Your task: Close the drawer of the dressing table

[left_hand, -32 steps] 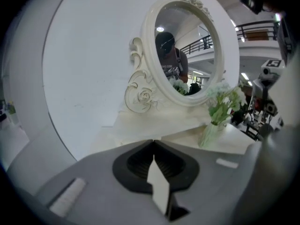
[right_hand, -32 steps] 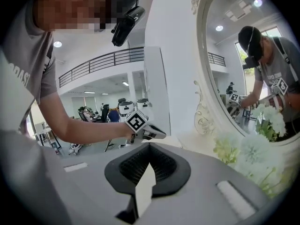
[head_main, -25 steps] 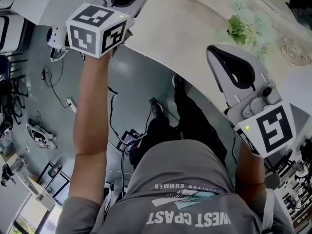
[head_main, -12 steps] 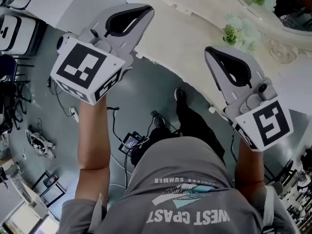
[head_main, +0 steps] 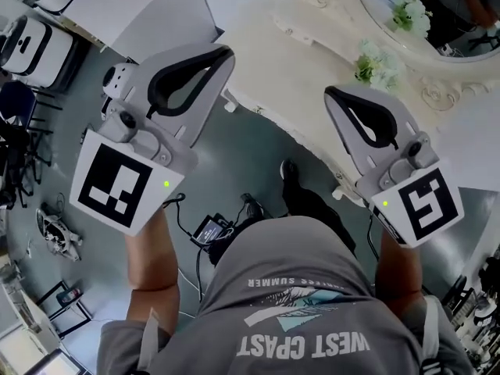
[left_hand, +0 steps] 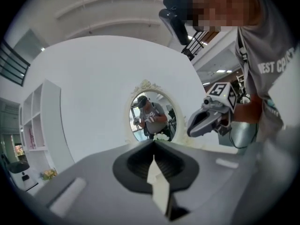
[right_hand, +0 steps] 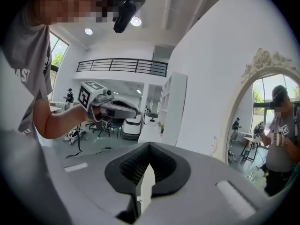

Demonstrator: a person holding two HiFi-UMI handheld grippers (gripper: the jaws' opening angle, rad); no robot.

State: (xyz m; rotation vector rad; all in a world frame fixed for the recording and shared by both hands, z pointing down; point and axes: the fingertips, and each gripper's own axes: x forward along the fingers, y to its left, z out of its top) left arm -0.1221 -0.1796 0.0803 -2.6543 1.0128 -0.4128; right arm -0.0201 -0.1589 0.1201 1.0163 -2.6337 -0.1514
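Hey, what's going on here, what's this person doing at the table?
A person in a grey T-shirt stands at a cream dressing table with an oval mirror, one tool in each hand. The left tool and right tool are both raised near the table's front edge, jaws together, gripping nothing. No open drawer shows in these views.

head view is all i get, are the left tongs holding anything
Observer: No. In the left gripper view the left gripper has its tongs together with nothing between them.
Operator: and the right one
Observer: In the right gripper view the right gripper is shut and empty too.
Operator: what does that camera face
Observer: The oval mirror stands at the right of its view, with the person's reflection in the glass.
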